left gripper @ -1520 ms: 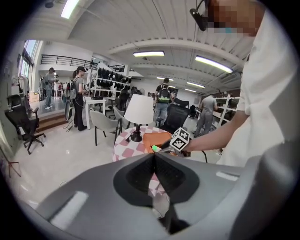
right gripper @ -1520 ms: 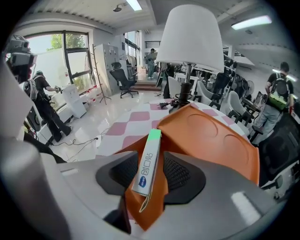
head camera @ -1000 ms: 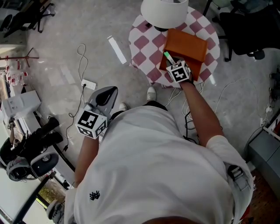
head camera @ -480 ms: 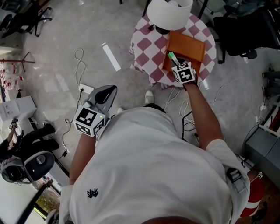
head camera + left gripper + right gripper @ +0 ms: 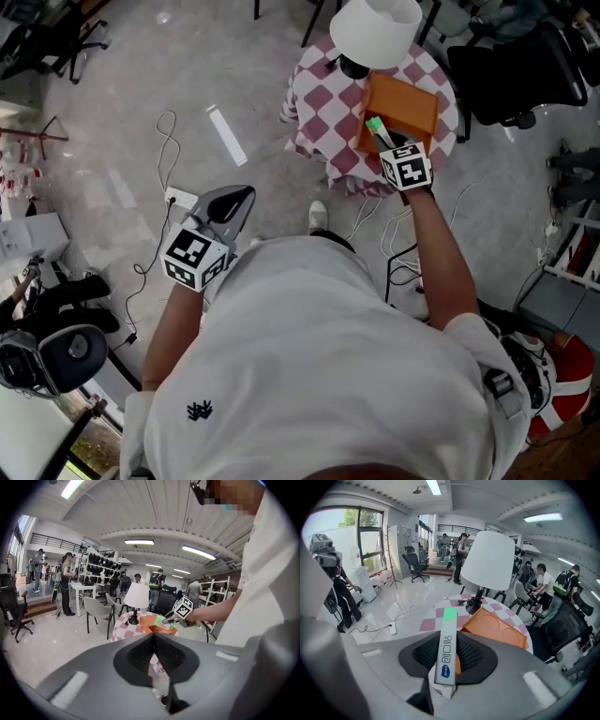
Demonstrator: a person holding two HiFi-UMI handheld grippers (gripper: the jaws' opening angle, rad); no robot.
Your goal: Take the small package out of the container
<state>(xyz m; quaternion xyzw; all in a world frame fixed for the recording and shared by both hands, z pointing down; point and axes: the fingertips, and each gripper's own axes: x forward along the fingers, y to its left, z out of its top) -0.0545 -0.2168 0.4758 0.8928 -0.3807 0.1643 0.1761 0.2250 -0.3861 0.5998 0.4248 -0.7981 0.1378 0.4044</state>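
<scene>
Shifted small package [image 5: 446, 649] above orange container [image 5: 500, 629]

A round table under a red-and-white checked cloth [image 5: 319, 103] stands ahead of the person. On its far side is a white-shaded lamp on a black base [image 5: 375, 30]. Just nearer on the table lies a flat orange rectangular container [image 5: 412, 103]. The right gripper [image 5: 392, 148] hangs over the container's near edge, its jaws closing on a slim white-and-green small package [image 5: 378, 128] that points towards the lamp. The left gripper [image 5: 239, 197] is well apart, to the left over the floor. Beside it lies a white power strip [image 5: 181, 198], and farther ahead a flat white bar [image 5: 224, 134]. A black office chair [image 5: 525, 80] stands right of the table.
</scene>
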